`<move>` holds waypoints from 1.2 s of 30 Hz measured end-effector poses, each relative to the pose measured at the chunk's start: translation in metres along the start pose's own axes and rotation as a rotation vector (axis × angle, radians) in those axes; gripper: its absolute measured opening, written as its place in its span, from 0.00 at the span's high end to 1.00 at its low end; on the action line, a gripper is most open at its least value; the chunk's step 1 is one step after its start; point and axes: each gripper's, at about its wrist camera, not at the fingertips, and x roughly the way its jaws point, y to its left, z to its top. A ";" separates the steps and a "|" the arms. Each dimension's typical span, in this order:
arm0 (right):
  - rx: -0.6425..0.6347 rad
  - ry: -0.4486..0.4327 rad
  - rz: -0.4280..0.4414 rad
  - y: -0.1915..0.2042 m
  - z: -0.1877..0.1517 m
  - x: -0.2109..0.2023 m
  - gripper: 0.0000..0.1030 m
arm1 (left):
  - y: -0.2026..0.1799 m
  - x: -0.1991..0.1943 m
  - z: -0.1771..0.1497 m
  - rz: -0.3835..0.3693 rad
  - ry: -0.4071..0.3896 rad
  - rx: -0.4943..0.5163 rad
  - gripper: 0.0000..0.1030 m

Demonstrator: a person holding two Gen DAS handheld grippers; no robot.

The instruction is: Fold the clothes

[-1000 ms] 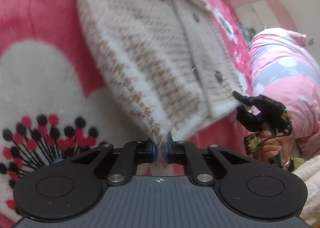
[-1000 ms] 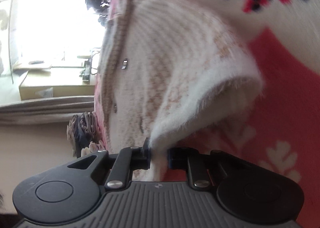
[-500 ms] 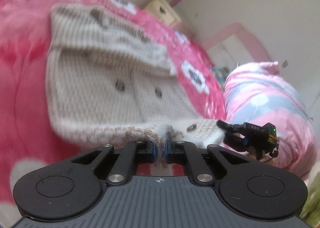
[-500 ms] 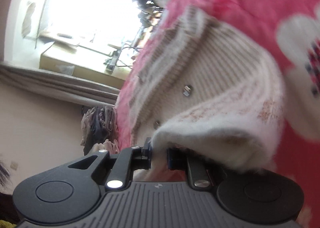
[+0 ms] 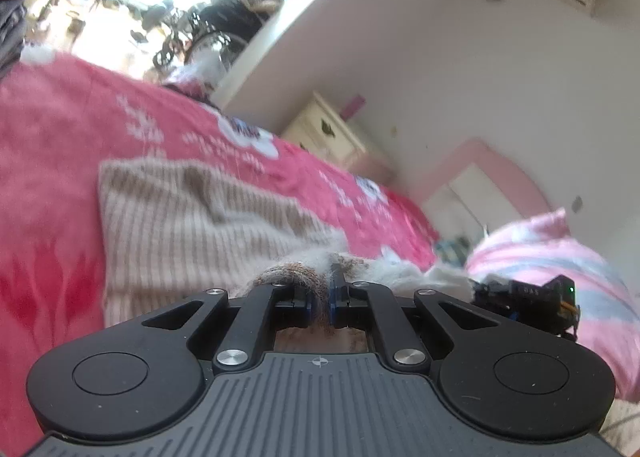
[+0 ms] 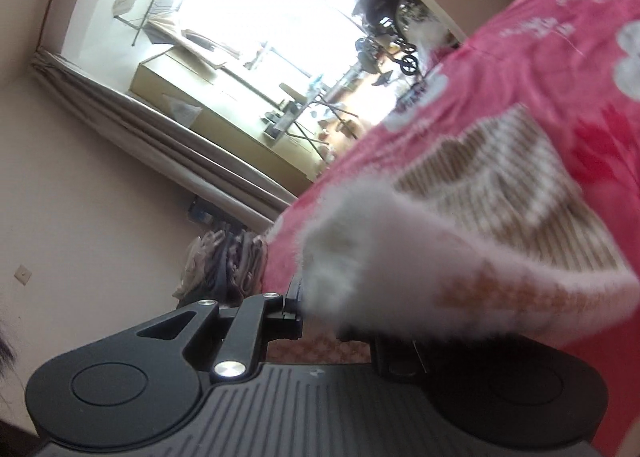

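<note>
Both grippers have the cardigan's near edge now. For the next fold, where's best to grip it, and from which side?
Judging by its pose, take the far ribbed edge of the cardigan, which lies flat on the red blanket. Come in low from the far side, one corner per gripper: left gripper, right gripper. The thick knit edge gives a firm pinch.

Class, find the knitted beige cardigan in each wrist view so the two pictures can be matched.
Left wrist view: the cardigan lies centre-left on the red blanket, its hem pinched in the left gripper.
Right wrist view: centre-right, its fluffy edge over the right gripper.
Shared landmark: the bright window.
</note>
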 end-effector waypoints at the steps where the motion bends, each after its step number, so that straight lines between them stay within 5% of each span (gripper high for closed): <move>1: -0.013 -0.001 0.006 0.003 0.008 0.006 0.84 | 0.003 0.005 0.007 0.005 -0.016 0.001 0.95; 13: -0.057 -0.017 -0.003 -0.007 0.100 0.108 0.85 | 0.051 0.077 0.079 0.060 -0.152 -0.051 0.95; 19: 0.140 0.078 -0.074 -0.073 0.115 0.185 0.84 | 0.102 0.144 0.089 0.233 -0.090 -0.104 0.93; 23: 0.271 0.141 -0.121 -0.117 0.126 0.237 0.72 | 0.153 0.176 0.076 0.311 -0.001 -0.328 0.90; 26: 0.375 0.125 -0.084 -0.142 0.130 0.252 0.62 | 0.174 0.171 0.071 0.252 -0.032 -0.482 0.85; 28: 0.378 0.053 -0.026 -0.143 0.132 0.235 0.41 | 0.182 0.166 0.071 0.205 -0.053 -0.552 0.79; 36: 0.386 -0.125 0.008 -0.154 0.135 0.154 0.39 | 0.202 0.141 0.081 0.038 -0.217 -0.799 0.66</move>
